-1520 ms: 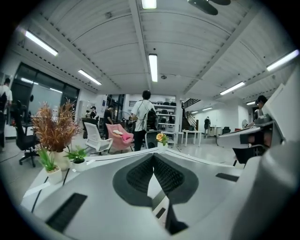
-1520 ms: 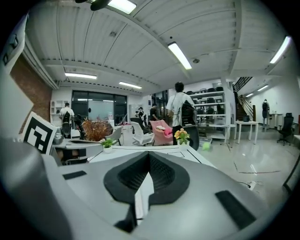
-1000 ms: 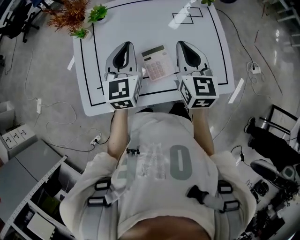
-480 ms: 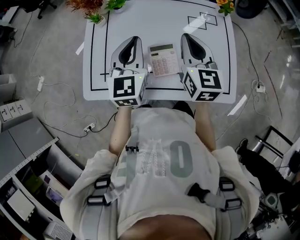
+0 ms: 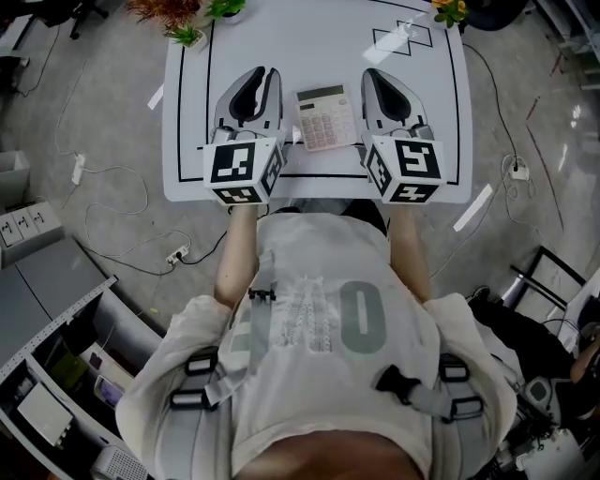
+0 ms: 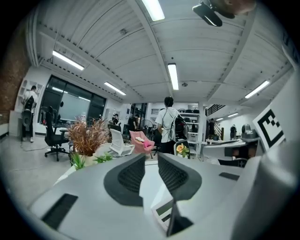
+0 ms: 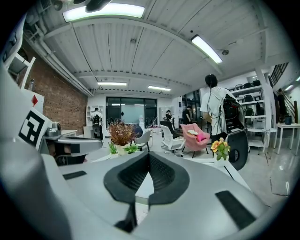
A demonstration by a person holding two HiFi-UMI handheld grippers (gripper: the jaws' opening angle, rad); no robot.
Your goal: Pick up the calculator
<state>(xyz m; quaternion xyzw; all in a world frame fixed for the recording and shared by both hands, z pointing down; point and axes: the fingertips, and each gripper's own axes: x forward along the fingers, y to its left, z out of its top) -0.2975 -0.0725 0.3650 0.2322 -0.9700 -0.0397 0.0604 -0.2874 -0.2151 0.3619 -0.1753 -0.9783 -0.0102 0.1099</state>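
Head view: calculator [image 5: 325, 119] lies flat on the table [image 5: 309, 42], near its front edge, btwn your two grippers, neither touching it. Left gripper [image 5: 265, 75] has just been opening, only a crack so far, nothing in it. Right gripper [image 5: 372, 75] is closed tip to tip, empty. Risk: w/ jaws this narrow you'd prob. shove it instead of gripping, so it could skid on the smooth top or off the front edge. Plants [image 5: 192, 23] & flowers [image 5: 450, 11] sit at the far corners, well apart. Nothing blocks you.
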